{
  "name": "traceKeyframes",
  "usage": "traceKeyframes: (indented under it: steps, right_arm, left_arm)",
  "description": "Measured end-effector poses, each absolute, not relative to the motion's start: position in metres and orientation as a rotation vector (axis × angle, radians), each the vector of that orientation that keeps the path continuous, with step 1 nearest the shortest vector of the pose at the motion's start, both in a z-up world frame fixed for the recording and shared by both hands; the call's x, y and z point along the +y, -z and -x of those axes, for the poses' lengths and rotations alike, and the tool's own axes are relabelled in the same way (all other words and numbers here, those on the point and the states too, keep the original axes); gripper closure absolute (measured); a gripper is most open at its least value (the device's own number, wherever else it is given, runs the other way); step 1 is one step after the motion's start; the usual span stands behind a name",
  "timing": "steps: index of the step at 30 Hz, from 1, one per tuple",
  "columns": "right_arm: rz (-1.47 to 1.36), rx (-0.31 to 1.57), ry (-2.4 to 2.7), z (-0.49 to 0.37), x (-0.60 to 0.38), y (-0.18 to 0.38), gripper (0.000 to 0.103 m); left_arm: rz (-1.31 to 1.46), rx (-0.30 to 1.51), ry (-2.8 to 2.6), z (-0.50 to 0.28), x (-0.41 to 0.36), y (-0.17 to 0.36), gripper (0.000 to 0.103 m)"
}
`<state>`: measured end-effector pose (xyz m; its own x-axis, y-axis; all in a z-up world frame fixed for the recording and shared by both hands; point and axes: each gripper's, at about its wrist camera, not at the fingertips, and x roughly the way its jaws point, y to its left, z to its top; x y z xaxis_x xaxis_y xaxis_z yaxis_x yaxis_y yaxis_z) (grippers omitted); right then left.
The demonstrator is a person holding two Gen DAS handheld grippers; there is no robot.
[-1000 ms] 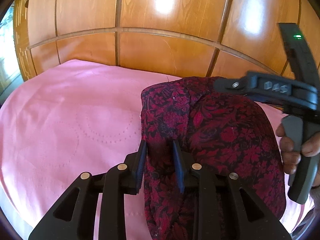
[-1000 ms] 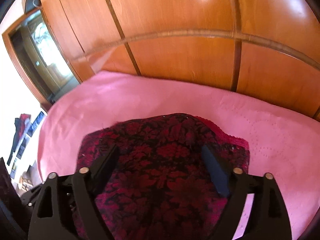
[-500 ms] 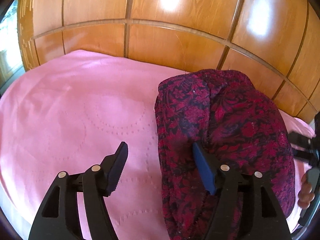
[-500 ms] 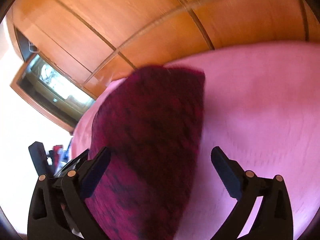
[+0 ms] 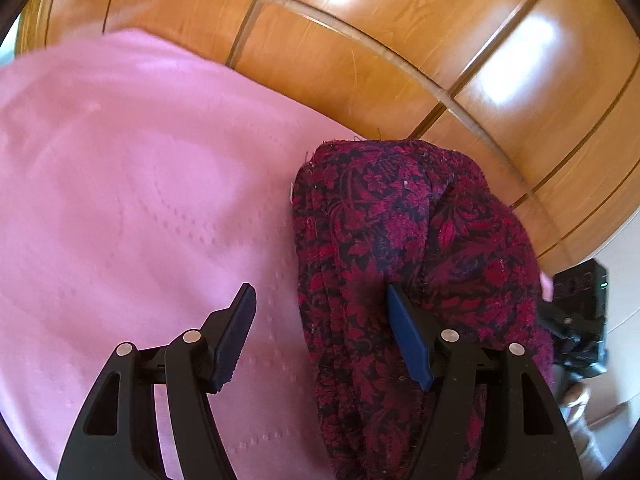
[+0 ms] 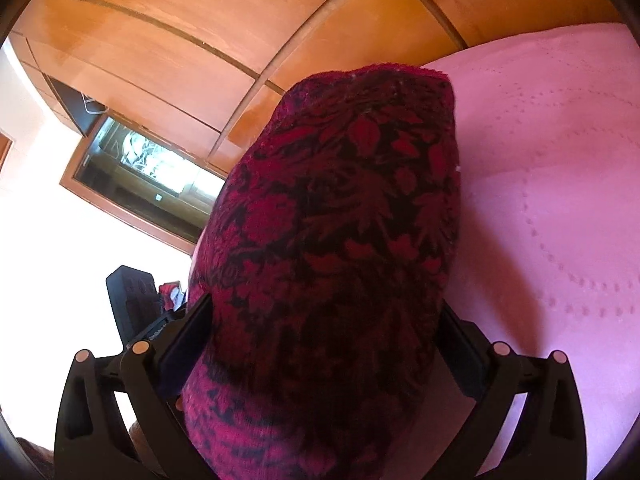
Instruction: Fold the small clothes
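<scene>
A dark red and black floral garment lies folded in a long bundle on the pink bedspread. My left gripper is open, its left finger over bare bedspread and its right finger resting on the cloth. In the right wrist view the same garment fills the middle, bulging up between the wide-open jaws of my right gripper, which stand on either side of it. I cannot tell whether the pads touch the cloth. The right gripper also shows at the right edge of the left wrist view.
A glossy wooden headboard rises right behind the bed. In the right wrist view a wood-framed window or door stands at the left, past the bed's edge, and bedspread extends to the right of the garment.
My left gripper let go of the garment's edge and opened wide. My right gripper swung round to the garment's other end, and the bundle now sits between its open jaws.
</scene>
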<state>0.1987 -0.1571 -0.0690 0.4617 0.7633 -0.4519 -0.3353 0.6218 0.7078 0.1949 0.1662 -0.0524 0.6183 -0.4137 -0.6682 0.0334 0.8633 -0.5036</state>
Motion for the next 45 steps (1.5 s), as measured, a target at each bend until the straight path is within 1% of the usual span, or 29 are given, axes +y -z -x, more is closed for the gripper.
traceKeyframes:
  steps: [2,3,4,5,6,7,9,12,16,22,24,26,29,32,34,36,38,39,40,41,42,44,45]
  right_arm:
    - [-0.576,0.849,-0.729,-0.203,-0.152,0.068,0.002]
    - [-0.561,0.855,-0.734,-0.205,-0.148,0.066,0.004]
    - [-0.549,0.852,-0.738,-0.203,-0.148,0.064,0.008]
    - [-0.539,0.848,-0.737,-0.202,-0.147,0.06,0.018]
    - [-0.534,0.835,-0.736,-0.198,-0.147,0.055,0.024]
    - [-0.529,0.824,-0.737,-0.194,-0.148,0.051,0.027]
    - [-0.511,0.793,-0.743,-0.183,-0.148,0.043,0.032]
    - [-0.51,0.752,-0.738,-0.165,-0.155,0.03,0.035]
    - [-0.533,0.659,-0.704,-0.13,-0.189,0.013,0.036]
    - [-0.568,0.518,-0.537,-0.071,-0.277,-0.008,0.037]
    - [-0.594,0.476,-0.457,-0.048,-0.315,-0.007,0.037]
    - [-0.611,0.452,-0.379,-0.029,-0.344,-0.002,0.037]
    - [-0.667,0.441,-0.258,-0.009,-0.387,0.02,0.037]
    - [-0.696,0.492,-0.123,0.006,-0.414,0.056,0.037]
    - [-0.727,0.535,-0.074,0.008,-0.422,0.085,0.033]
    - [-0.756,0.533,-0.049,0.015,-0.426,0.097,0.025]
    - [-0.738,0.526,-0.017,0.021,-0.425,0.093,0.016]
    - [-0.709,0.534,0.01,0.023,-0.423,0.086,0.016]
    - [-0.686,0.535,0.028,0.022,-0.428,0.078,0.016]
    - [-0.654,0.525,0.057,0.024,-0.429,0.069,0.021]
    - [-0.597,0.495,0.101,0.028,-0.424,0.052,0.029]
    - [-0.527,0.462,0.114,0.032,-0.415,0.032,0.036]
    - [-0.492,0.452,0.119,0.029,-0.41,0.022,0.042]
  left_arm:
    - [0.558,0.874,0.305,-0.196,0.173,0.06,0.037]
    - [0.594,0.872,0.33,-0.197,0.175,0.063,0.038]
    - [0.616,0.868,0.348,-0.196,0.176,0.065,0.039]
    - [0.648,0.859,0.376,-0.195,0.177,0.067,0.046]
    - [0.67,0.851,0.404,-0.195,0.176,0.066,0.052]
    - [0.683,0.834,0.438,-0.192,0.172,0.064,0.054]
    - [0.634,0.818,0.448,-0.188,0.16,0.054,0.056]
    - [0.626,0.816,0.483,-0.184,0.146,0.045,0.056]
    - [0.594,0.81,0.577,-0.186,0.103,0.028,0.056]
    - [0.451,0.837,0.758,-0.205,-0.025,-0.001,0.056]
    - [0.396,0.854,0.818,-0.209,-0.079,-0.009,0.057]
    - [0.305,0.883,0.859,-0.213,-0.135,-0.012,0.057]
    - [0.212,0.955,0.876,-0.213,-0.201,-0.003,0.057]
    - [0.116,1.015,0.834,-0.205,-0.238,0.013,0.057]
    - [0.071,0.998,0.819,-0.192,-0.249,0.023,0.057]
    - [0.045,0.966,0.803,-0.183,-0.253,0.021,0.057]
    - [0.02,0.941,0.765,-0.174,-0.259,0.015,0.057]
    - [0.007,0.93,0.744,-0.172,-0.261,0.014,0.057]
    - [-0.003,0.922,0.729,-0.175,-0.26,0.014,0.058]
    - [-0.022,0.904,0.702,-0.172,-0.262,0.012,0.059]
    - [-0.034,0.893,0.686,-0.166,-0.267,0.015,0.06]
    - [-0.051,0.878,0.653,-0.172,-0.267,0.016,0.06]
    - [-0.054,0.879,0.649,-0.176,-0.266,0.015,0.06]
